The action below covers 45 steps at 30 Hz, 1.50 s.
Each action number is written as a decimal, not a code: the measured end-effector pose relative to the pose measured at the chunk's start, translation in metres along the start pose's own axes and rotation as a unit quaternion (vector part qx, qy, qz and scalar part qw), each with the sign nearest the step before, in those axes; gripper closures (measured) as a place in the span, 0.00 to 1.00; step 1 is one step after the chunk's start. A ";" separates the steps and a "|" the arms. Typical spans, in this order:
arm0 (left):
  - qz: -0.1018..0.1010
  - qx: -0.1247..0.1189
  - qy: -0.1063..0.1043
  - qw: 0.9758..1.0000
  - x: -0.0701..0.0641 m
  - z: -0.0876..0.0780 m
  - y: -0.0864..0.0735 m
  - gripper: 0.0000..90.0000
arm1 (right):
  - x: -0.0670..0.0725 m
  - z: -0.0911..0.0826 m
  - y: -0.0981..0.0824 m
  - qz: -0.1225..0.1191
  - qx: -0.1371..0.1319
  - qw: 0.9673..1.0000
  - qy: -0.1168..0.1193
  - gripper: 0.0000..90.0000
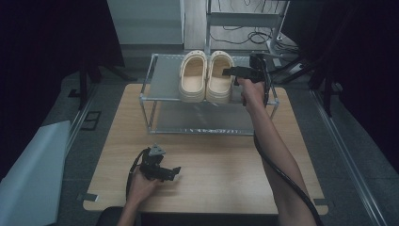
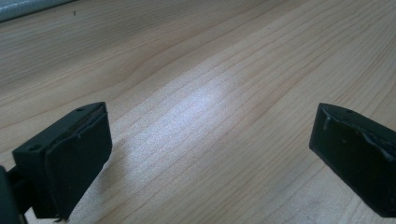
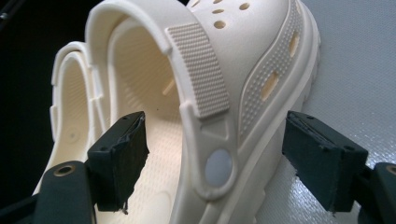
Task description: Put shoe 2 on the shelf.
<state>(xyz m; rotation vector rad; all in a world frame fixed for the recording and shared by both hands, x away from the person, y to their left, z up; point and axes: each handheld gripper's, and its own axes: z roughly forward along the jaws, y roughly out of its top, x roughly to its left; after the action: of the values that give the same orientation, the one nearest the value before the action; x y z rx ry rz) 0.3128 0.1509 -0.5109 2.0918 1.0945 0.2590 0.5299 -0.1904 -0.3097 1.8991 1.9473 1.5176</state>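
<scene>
High view: a pair of cream clogs [image 1: 206, 75] sits side by side on the top shelf of a metal rack [image 1: 155, 96] at the far end of the wooden table [image 1: 226, 165]. The right gripper [image 1: 230, 72] is at the right-hand clog; the left gripper [image 1: 175, 171] rests on the table in front of the rack, probably idle.

Left gripper view: jaws released, bare tabletop between them.

Right gripper view: jaws spread on either side of the right-hand clog's [image 3: 243, 93] side wall, one inside and one outside, not clenched. No brand or writing is legible.
</scene>
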 end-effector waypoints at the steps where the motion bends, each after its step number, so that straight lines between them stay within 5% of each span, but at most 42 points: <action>1: 0.000 0.001 -0.001 1.000 0.000 0.000 0.000 0.00 | 0.000 -0.002 -0.001 0.002 0.002 1.000 0.003 0.25; 11: 0.003 0.003 -0.003 1.000 -0.001 0.001 0.000 0.00 | -0.006 -0.018 -0.007 -0.011 0.007 0.999 0.034 0.23; 45: 0.005 0.005 -0.004 1.000 -0.002 0.002 0.000 0.00 | -0.023 -0.054 -0.034 -0.019 0.032 0.996 0.082 0.18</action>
<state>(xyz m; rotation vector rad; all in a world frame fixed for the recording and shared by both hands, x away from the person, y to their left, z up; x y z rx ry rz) 0.3127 0.1482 -0.5123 2.1055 1.0830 0.2508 0.4774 -0.2329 -0.3162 1.8020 2.1095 1.6685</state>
